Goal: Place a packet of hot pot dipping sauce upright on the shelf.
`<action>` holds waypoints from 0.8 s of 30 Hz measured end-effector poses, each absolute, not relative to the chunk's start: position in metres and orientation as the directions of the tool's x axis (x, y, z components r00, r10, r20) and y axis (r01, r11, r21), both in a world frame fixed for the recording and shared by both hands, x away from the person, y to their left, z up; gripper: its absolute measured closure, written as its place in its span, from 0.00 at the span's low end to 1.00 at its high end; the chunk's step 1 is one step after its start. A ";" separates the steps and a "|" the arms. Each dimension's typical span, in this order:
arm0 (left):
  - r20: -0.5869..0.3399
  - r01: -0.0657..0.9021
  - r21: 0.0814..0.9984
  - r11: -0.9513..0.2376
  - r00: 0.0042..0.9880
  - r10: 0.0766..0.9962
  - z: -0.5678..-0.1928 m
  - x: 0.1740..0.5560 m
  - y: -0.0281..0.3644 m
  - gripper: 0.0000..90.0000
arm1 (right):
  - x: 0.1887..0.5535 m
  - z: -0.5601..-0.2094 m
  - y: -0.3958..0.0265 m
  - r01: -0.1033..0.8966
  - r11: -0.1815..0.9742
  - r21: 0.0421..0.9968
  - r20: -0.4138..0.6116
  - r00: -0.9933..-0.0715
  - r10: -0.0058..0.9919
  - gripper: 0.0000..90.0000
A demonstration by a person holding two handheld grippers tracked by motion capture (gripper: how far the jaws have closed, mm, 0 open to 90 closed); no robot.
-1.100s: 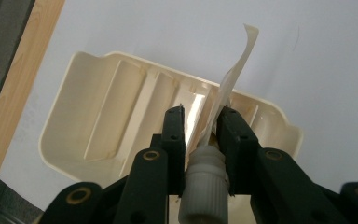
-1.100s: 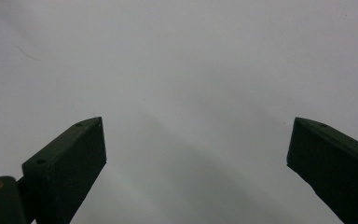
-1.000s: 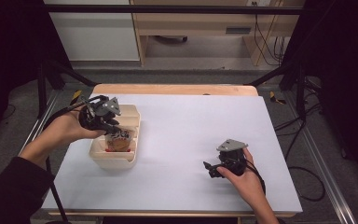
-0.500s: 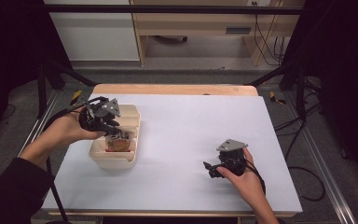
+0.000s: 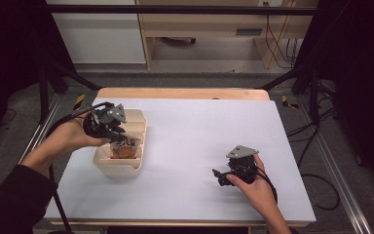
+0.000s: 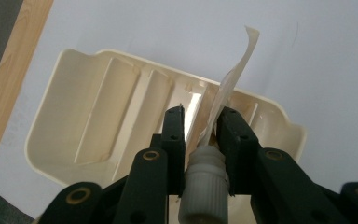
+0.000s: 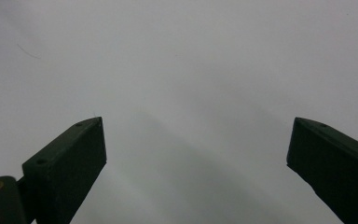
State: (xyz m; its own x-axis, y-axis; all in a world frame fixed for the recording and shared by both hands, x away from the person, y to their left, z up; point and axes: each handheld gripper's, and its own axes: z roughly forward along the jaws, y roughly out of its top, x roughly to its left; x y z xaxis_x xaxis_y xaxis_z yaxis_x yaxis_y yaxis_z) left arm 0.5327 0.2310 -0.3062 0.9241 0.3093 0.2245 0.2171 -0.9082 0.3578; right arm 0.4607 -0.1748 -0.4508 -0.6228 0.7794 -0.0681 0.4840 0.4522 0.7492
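my two black fingers (image 6: 175, 140) rise from the bottom, closed on a thin pale pouch (image 6: 228, 88) whose white screw cap (image 6: 205, 186) sits between them. the pouch stands tilted, its top edge leaning up and to the right. below it lies a cream ribbed tray (image 6: 98, 116), resting on the pale desk (image 6: 307, 56), with a wooden edge (image 6: 9, 79) at left.

A cream plastic tray (image 5: 108, 165) with ribbed compartments sits open side up. Above its near compartment, a spouted pouch (image 6: 223, 98) with a white cap (image 6: 204, 186) hangs pinched at the neck by the left gripper (image 6: 200, 123).
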 end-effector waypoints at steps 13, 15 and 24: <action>0.213 0.230 0.360 -0.904 0.923 0.319 -0.310 0.533 0.234 0.81 | 0.461 -0.451 -0.174 0.484 0.452 0.749 -0.069 -0.622 0.780 0.06; 0.214 0.230 0.359 -0.905 0.923 0.320 -0.310 0.534 0.235 0.81 | 0.461 -0.451 -0.174 0.483 0.452 0.749 -0.068 -0.623 0.779 0.06; 0.208 0.231 0.351 -0.907 0.925 0.317 -0.311 0.534 0.240 0.81 | 0.461 -0.452 -0.175 0.484 0.457 0.746 -0.069 -0.627 0.776 0.06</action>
State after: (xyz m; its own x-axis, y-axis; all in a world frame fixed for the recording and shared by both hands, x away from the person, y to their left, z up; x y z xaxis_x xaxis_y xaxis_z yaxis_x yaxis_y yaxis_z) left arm 0.5340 0.2399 -0.3108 0.9255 0.3166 0.2081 0.2313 -0.9072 0.3514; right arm 0.4608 -0.1745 -0.4516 -0.6266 0.7763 -0.0692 0.4843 0.4574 0.7458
